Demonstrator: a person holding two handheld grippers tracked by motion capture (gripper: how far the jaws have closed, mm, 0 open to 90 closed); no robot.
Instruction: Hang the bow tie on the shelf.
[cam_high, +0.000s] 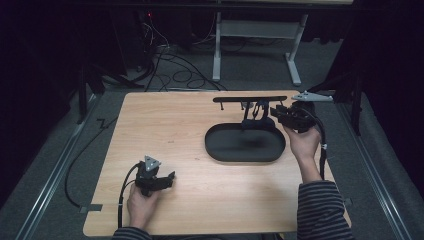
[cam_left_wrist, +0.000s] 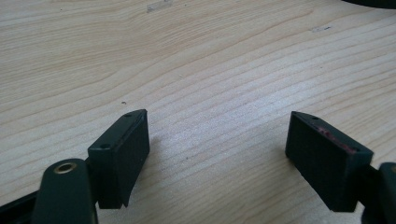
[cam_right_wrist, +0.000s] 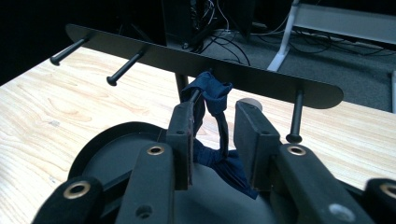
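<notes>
A black peg rack (cam_high: 235, 98) (cam_right_wrist: 261, 79) stands at the table's far side, behind a black oval tray (cam_high: 215, 150) (cam_right_wrist: 107, 144). A dark blue knotted cloth loop (cam_right_wrist: 215, 93) (cam_high: 248, 120) hangs from one of the rack's middle pegs, its lower end drooping over the tray. My right gripper (cam_right_wrist: 215, 109) (cam_high: 267, 111) is level with that peg, its jaws a little apart on either side of the loop; the strand hangs in the gap between them. My left gripper (cam_left_wrist: 217, 140) (cam_high: 170, 177) rests low over bare wood at the near left, open and empty.
Other rack pegs (cam_right_wrist: 123, 67) stick out bare toward me, one (cam_right_wrist: 296, 116) just right of my right jaws. The wooden table (cam_high: 170, 125) has free room left of the tray. Cables and a desk frame (cam_high: 257, 45) lie on the floor beyond.
</notes>
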